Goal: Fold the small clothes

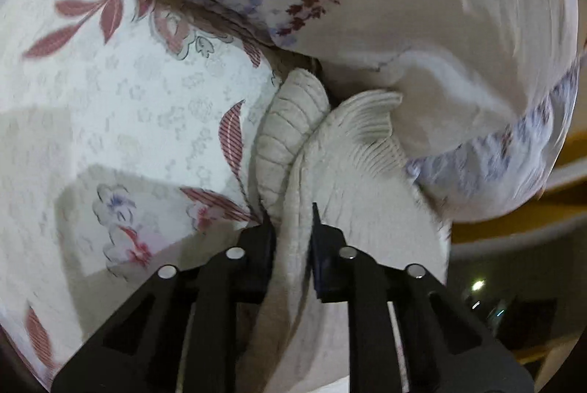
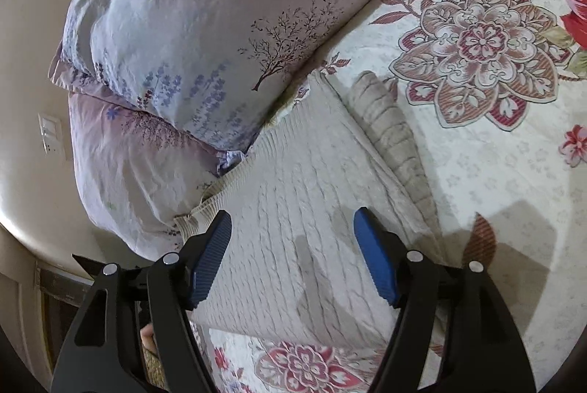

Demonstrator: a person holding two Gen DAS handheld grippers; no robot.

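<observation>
A cream cable-knit sweater (image 2: 301, 209) lies on a floral bedspread (image 2: 495, 165), its ribbed hem toward the pillows and one sleeve (image 2: 392, 132) stretched along its right side. My right gripper (image 2: 293, 239) is open and empty, hovering just above the sweater's body. In the left wrist view my left gripper (image 1: 291, 220) is shut on a bunched fold of the sweater (image 1: 367, 202) and holds it lifted off the bedspread (image 1: 128, 99). A ribbed cuff (image 1: 293, 121) curls up ahead of the fingers.
Two lilac pillows with tree and flower prints (image 2: 205, 18) lie stacked at the head of the bed, touching the sweater's hem; one also fills the top of the left wrist view (image 1: 440, 7). A wall with a switch plate (image 2: 51, 136) is at the left.
</observation>
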